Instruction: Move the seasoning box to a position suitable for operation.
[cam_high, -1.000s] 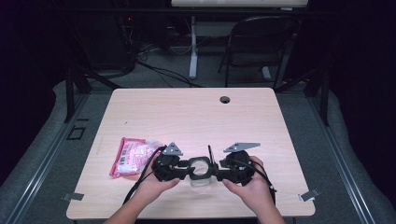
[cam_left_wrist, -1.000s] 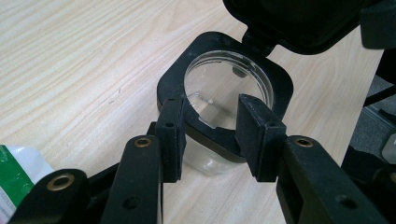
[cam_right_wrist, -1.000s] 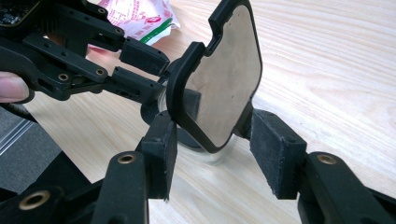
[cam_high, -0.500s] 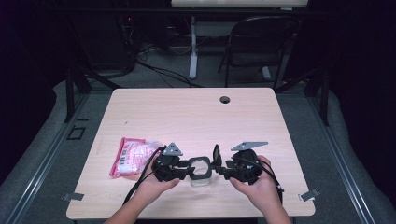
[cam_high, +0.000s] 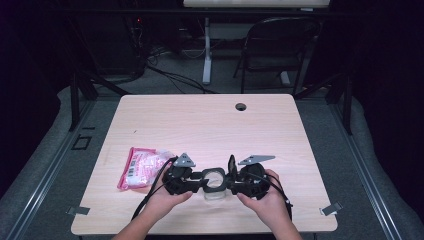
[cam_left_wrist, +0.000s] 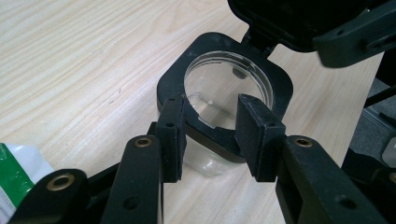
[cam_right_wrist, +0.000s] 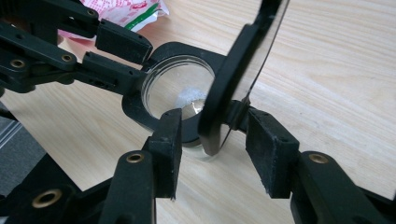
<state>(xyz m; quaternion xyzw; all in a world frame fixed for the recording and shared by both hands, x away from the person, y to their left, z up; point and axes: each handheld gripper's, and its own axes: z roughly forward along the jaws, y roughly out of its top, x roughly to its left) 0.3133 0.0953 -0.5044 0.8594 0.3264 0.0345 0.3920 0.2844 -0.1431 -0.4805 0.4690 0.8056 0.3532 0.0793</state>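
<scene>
A clear round container (cam_high: 216, 181) with a black squarish rim (cam_left_wrist: 280, 88) stands near the table's front edge. My left gripper (cam_high: 202, 184) (cam_left_wrist: 212, 135) is shut on the near side of that rim. The hinged black-framed lid (cam_right_wrist: 233, 79) (cam_high: 232, 165) stands upright over the rim's far side. It rises between the jaws of my right gripper (cam_right_wrist: 219, 149) (cam_high: 231, 182), which stand apart on either side of the thin lid, so that gripper reads as open. The container (cam_right_wrist: 173, 88) looks empty inside.
A pink and white packet (cam_high: 142, 167) (cam_right_wrist: 130, 11) lies flat left of the left hand. A cable hole (cam_high: 241, 106) sits at the table's far middle. A folding chair (cam_high: 280, 45) stands beyond the table. Both grippers work close to the front edge.
The lid has swung up from the container to upright. My right gripper shifted slightly right and back with it. The left gripper kept its hold on the rim.
</scene>
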